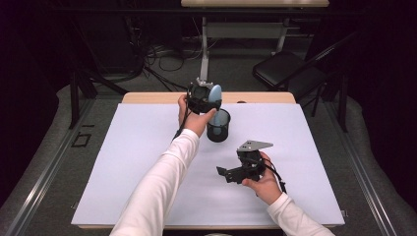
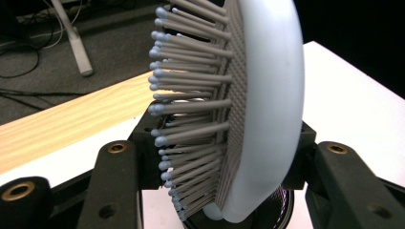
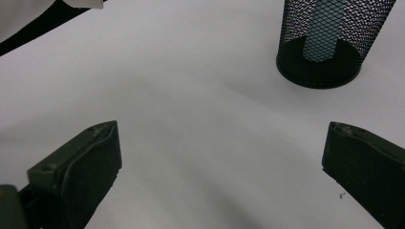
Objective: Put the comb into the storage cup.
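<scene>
A pale blue hairbrush [image 1: 215, 93] stands upright with its handle down inside a black mesh cup [image 1: 218, 125] at the back middle of the white table cover [image 1: 137, 167]. My left gripper [image 1: 201, 97] is shut on the brush head, its jaws pressing both sides. In the left gripper view the hairbrush [image 2: 272, 95] is close up, grey bristles facing left, and the cup's rim [image 2: 282, 212] shows below it. My right gripper [image 1: 227, 173] rests low on the cover, open and holding nothing. In the right gripper view the cup [image 3: 344, 57] holds the blue handle [image 3: 325, 33], beyond my right gripper [image 3: 224, 157].
A strip of bare wooden tabletop [image 1: 147, 97] runs along the far edge of the cover. Beyond the table stand a black folding chair [image 1: 285, 69], a desk leg [image 1: 204, 54] and floor cables [image 1: 162, 54]. The person's white left sleeve [image 1: 162, 182] crosses the middle of the cover.
</scene>
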`<state>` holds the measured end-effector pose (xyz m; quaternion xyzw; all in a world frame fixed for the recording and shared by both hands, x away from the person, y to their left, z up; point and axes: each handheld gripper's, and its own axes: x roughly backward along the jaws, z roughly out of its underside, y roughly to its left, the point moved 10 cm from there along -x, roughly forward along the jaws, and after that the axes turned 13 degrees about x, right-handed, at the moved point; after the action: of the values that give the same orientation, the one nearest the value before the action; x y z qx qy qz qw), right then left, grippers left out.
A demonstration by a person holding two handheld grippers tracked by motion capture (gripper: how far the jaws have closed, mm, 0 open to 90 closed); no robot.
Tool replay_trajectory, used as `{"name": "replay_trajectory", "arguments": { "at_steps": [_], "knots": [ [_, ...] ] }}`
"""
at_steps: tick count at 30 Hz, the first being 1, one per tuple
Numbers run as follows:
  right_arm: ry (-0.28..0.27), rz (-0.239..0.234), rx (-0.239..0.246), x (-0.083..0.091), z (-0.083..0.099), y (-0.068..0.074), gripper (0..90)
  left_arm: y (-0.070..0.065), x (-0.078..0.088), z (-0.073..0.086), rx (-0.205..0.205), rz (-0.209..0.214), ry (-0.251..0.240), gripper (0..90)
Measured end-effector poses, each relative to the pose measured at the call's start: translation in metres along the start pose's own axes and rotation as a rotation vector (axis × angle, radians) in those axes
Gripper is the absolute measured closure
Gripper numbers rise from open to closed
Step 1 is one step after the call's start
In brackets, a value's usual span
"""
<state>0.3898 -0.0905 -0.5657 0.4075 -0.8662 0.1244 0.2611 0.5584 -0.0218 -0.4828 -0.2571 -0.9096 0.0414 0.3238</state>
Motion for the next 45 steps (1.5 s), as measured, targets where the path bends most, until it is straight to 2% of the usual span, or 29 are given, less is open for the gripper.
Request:
{"name": "replay_trajectory", "arguments": {
  "at_steps": [17, 23, 27, 31, 36, 45],
  "knots": [
    [0.003, 0.000, 0.003, -0.0004, 0.0004, 0.0000, 0.0, -0.0009, -0.0014, -0.0002, -0.008, 0.003, -0.010, 46.0],
    [0.005, -0.001, 0.003, -0.0004, 0.0006, 0.0001, 0.0, -0.0021, -0.0009, -0.0015, -0.002, 0.016, -0.016, 44.7],
    [0.002, 0.000, 0.007, -0.0009, 0.0004, 0.0001, 0.0, -0.0029, -0.0007, -0.0044, -0.002, 0.023, -0.041, 40.1],
    [0.004, 0.001, 0.008, -0.0010, 0.0006, 0.0000, 0.0, -0.0020, -0.0004, -0.0065, -0.018, 0.009, -0.061, 34.5],
    [0.006, -0.001, 0.004, -0.0016, 0.0011, 0.0007, 0.0, -0.0016, -0.0002, -0.0081, -0.019, 0.006, -0.074, 29.2],
    [0.008, -0.003, 0.007, -0.0018, 0.0014, 0.0013, 0.0, -0.0024, 0.0000, -0.0081, -0.017, 0.011, -0.075, 31.8]
  ]
}}
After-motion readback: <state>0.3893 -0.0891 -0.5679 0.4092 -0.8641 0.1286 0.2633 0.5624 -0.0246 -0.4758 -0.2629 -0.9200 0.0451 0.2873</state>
